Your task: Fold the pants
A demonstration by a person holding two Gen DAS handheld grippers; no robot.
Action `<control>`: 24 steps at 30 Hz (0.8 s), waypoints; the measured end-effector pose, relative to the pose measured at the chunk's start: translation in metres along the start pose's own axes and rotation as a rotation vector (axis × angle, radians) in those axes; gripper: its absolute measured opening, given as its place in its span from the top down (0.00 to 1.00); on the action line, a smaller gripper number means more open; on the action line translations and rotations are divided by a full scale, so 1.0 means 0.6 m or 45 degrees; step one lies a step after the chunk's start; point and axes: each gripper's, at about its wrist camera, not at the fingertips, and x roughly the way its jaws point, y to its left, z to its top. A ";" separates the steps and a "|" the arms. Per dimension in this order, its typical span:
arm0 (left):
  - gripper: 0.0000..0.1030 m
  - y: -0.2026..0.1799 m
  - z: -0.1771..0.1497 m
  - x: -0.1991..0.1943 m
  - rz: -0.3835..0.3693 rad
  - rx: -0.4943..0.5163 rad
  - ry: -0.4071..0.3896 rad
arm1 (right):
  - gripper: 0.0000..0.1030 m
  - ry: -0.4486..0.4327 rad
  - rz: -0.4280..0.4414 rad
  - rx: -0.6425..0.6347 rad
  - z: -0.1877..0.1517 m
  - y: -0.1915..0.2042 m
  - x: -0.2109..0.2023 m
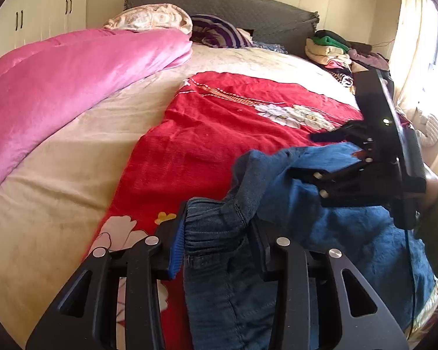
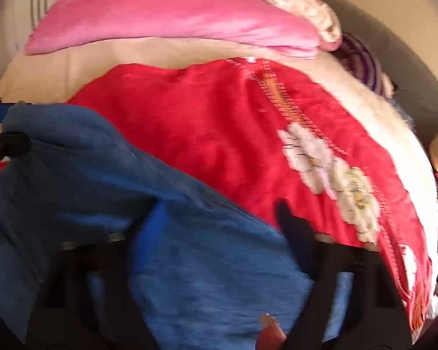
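Blue pants point(image 1: 330, 233) lying on the red flowered blanket point(image 1: 219, 128) of the bed point(image 1: 73, 157), with the left claw point(image 1: 216, 233) clamped on their gathered waistband and the right claw point(image 2: 219, 218) closed around a fold of the same fabric.

Pants point(image 1: 227, 262): blue denim, fleecy matt lining, ribbed cuff. Blanket point(image 1: 219, 122), centre: red woven cloth, slightly rough. Quilt point(image 1: 58, 81), upper left: pink, satiny sheen. Left tool point(image 1: 216, 245): matt black plastic, bright metal rivets
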 end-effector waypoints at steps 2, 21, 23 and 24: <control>0.65 -0.004 -0.005 -0.004 0.009 0.019 -0.002 | 0.82 -0.011 0.044 -0.010 0.001 0.009 -0.006; 0.65 0.007 -0.036 -0.057 0.003 -0.023 -0.037 | 0.93 -0.242 0.008 0.052 -0.080 0.084 -0.206; 0.65 0.002 -0.044 -0.068 0.001 -0.021 -0.041 | 0.93 -0.249 0.011 0.049 -0.091 0.092 -0.221; 0.65 -0.001 -0.049 -0.075 0.001 -0.019 -0.043 | 0.93 -0.251 0.015 0.045 -0.099 0.099 -0.231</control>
